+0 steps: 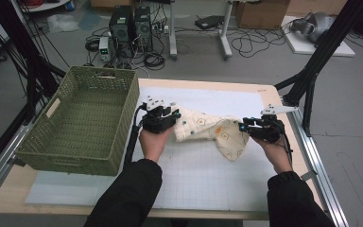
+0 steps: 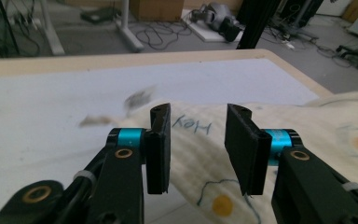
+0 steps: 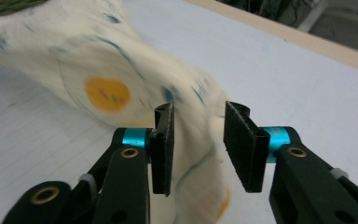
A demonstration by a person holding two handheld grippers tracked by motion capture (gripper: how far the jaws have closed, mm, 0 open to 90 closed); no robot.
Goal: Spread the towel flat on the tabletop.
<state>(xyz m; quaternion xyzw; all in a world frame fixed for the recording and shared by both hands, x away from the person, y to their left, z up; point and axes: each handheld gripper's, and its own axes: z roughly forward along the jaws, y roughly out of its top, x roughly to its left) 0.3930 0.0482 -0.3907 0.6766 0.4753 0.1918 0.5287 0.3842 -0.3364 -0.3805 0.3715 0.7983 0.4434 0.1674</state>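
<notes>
A cream cloth (image 1: 208,130) printed with orange-centred flowers is seen lying rumpled at the middle of the surface (image 1: 198,175), at about three o'clock from the green basket (image 1: 82,123). It is judged light, limp and easily bunched, with no stiffness to hold a shape. The left gripper (image 2: 198,140) is held over its nine o'clock end, jaws spread, fabric beneath but not pinched. The right gripper (image 3: 198,144) is held at the three o'clock end, jaws likewise spread around a raised fold. Hems and corners are judged the best hold.
</notes>
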